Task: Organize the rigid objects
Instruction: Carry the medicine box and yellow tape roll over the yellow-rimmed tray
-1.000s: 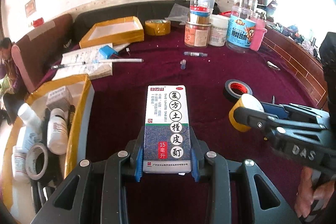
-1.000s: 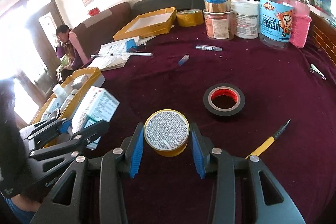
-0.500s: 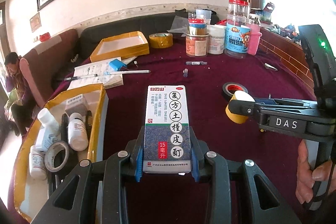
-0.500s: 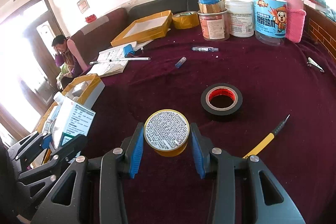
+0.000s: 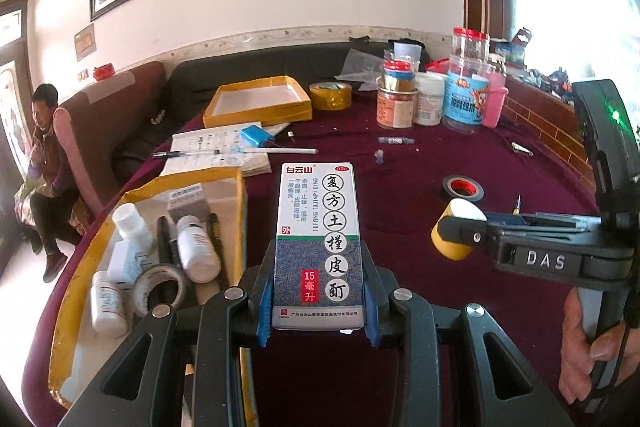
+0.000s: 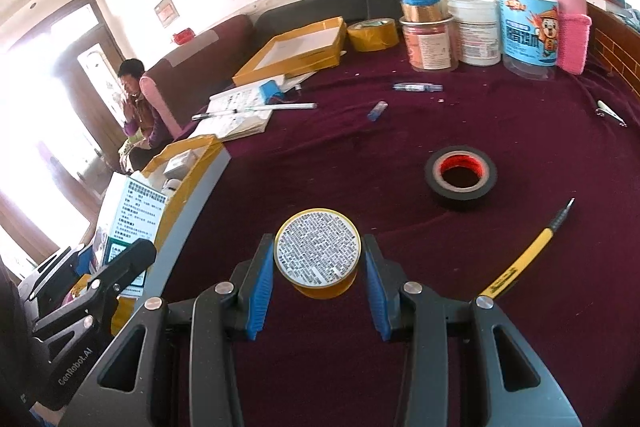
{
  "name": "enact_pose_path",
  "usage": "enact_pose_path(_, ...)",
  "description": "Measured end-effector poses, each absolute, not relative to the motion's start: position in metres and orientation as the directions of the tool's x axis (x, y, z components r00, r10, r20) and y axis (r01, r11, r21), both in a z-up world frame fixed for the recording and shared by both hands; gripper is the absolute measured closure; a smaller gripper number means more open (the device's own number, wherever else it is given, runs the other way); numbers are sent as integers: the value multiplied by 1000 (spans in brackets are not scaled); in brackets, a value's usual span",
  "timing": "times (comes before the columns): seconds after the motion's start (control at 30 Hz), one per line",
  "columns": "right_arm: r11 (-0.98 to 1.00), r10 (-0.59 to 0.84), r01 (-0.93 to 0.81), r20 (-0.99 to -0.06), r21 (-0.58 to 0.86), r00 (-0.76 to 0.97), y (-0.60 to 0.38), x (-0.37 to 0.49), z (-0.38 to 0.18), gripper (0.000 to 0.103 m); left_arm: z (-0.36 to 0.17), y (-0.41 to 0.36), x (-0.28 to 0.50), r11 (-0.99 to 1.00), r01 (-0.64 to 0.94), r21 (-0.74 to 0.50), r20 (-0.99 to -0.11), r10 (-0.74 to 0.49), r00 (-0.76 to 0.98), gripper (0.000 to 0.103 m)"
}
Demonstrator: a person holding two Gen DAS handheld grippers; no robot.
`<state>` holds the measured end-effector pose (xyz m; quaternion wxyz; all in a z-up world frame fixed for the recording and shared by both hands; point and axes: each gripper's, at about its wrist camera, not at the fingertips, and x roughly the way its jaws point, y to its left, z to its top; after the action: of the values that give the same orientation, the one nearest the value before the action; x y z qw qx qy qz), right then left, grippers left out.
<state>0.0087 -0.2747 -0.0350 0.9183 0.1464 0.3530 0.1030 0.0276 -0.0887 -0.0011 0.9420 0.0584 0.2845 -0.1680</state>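
Note:
My left gripper [image 5: 318, 261] is shut on a white and blue medicine box [image 5: 318, 223], held upright above the maroon tablecloth. Just left of it lies a yellow-rimmed tray [image 5: 76, 291] holding white bottles [image 5: 198, 251], a grey tape roll [image 5: 160, 287] and pens. My right gripper [image 6: 318, 251] is shut on a small round yellow tin [image 6: 318, 253] with a printed lid, held over the cloth. In the right wrist view the left gripper [image 6: 104, 267] with the box [image 6: 136, 215] hangs beside the tray [image 6: 188, 153]. The left wrist view shows the tin [image 5: 456, 231] at the right.
A black tape roll with a red core [image 6: 460, 173] and a yellow-handled tool [image 6: 520, 267] lie on the cloth. Jars [image 6: 528, 23], a yellow tape roll [image 6: 372, 35], a second yellow tray [image 6: 296, 51] and a notebook [image 6: 236, 115] stand further back. A person [image 5: 44, 155] sits at the left.
My left gripper has carried the box leftward and a little up, so the tray with bottles fills more of its view. My right gripper has drifted left with the tin.

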Motion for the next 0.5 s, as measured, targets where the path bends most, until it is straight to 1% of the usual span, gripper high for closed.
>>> enact_pose_path(0.5, 926, 352, -169, -608, 337, 712, -214, -1, -23, 63, 1, -37, 24, 956, 291, -45, -534, -269, 802, 67)
